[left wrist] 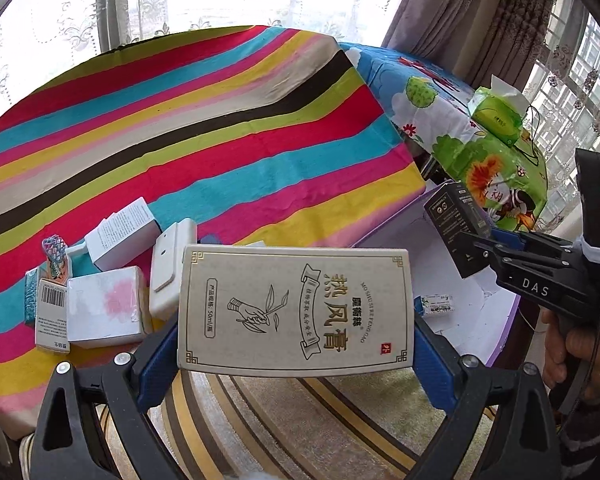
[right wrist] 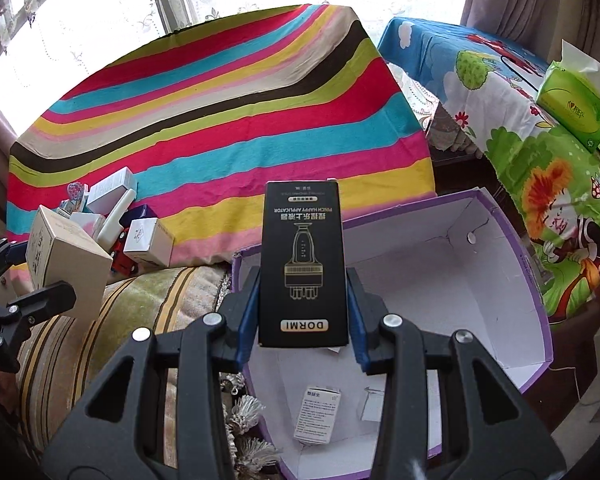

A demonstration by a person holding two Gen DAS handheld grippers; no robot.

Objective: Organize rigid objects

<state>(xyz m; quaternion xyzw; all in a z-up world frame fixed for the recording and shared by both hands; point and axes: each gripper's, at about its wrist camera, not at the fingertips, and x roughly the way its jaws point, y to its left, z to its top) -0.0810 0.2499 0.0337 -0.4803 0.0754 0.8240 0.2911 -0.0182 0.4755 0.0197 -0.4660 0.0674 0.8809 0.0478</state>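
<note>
A: Boxes. Left wrist view?
B: Left hand-held gripper [left wrist: 296, 320] pinches a beige carton [left wrist: 295, 309] above the striped rug.
A: Right wrist view?
B: Right hand-held gripper [right wrist: 303, 312] clamps a black box [right wrist: 302, 264] over the purple bin [right wrist: 512, 240]; lowering it before release seems wise.

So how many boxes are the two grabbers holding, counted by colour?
Black box: 1
Beige box: 1
Total: 2
</note>
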